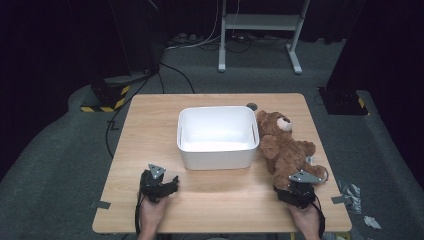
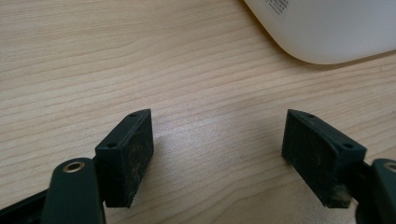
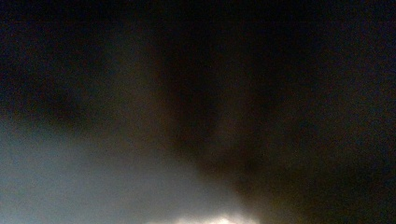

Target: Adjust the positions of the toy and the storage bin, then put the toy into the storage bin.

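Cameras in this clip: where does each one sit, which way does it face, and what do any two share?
High view: above the person's side, looking forward and down on the table, white bin, teddy bear; hands and both grippers enter at bottom.
Left gripper view: rides the left gripper, facing the tabletop; its jaws stand apart.
Right gripper view: pressed close to something, dark blur.
Shared: the high and left gripper views both show the bin and tabletop.

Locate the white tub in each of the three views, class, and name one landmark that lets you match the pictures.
High view: the white tub stands mid-table, left of the teddy bear.
Left gripper view: a rounded corner of the tub fills the top right, beyond the open left gripper.
Right gripper view: too dark and blurred to tell.
Shared landmark: the wooden table.
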Motion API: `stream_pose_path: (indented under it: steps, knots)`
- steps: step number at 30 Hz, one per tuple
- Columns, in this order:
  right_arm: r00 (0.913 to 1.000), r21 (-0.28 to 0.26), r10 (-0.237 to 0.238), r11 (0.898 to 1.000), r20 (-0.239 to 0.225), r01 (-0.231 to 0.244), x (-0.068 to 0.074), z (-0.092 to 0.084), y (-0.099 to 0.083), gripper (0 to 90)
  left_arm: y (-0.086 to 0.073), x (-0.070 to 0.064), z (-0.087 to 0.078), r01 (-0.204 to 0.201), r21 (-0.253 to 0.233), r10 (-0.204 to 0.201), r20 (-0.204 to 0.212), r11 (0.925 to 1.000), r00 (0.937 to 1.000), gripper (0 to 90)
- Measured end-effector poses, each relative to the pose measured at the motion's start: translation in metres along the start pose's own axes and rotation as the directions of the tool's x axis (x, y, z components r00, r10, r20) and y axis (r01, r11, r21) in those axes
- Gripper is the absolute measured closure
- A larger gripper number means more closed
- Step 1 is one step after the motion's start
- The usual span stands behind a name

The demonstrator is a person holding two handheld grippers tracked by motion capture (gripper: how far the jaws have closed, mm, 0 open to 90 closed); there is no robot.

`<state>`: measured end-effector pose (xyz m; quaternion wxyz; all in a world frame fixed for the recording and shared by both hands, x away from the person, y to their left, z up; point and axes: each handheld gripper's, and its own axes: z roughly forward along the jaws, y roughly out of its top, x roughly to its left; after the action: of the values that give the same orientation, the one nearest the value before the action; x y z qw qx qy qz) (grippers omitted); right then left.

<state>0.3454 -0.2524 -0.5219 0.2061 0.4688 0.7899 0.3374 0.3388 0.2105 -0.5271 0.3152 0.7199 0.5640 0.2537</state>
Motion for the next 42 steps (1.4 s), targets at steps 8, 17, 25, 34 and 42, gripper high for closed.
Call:
stream_pose_path:
  steps: [8,17,25,34,42]
  knots:
    - [1.0000,0.000,-0.002,1.000,-0.005,0.002,0.000,0.000,0.000,33.8,0.000,-0.001,0.000,0.005,-0.002,-0.005,-0.004,1.0000,1.0000,25.0]
    - [0.9999,0.001,-0.006,1.000,-0.008,0.006,0.000,0.000,0.000,33.7,0.000,-0.001,0.000,0.006,-0.002,-0.006,-0.004,1.0000,1.0000,24.9]
    - [0.9998,0.009,-0.006,1.000,-0.017,0.006,0.000,-0.001,-0.001,27.6,0.000,-0.001,0.000,0.006,-0.002,-0.006,-0.005,1.0000,1.0000,24.9]
    - [0.9994,0.004,0.035,0.999,-0.003,-0.035,-0.005,-0.012,-0.009,27.9,-0.001,-0.002,0.000,0.018,-0.002,-0.018,-0.007,0.9998,0.9998,24.9]
    - [0.9979,-0.044,0.064,0.997,-0.008,-0.064,-0.007,-0.027,-0.015,30.8,-0.001,-0.002,0.000,0.019,-0.003,-0.019,-0.007,0.9998,0.9998,24.9]
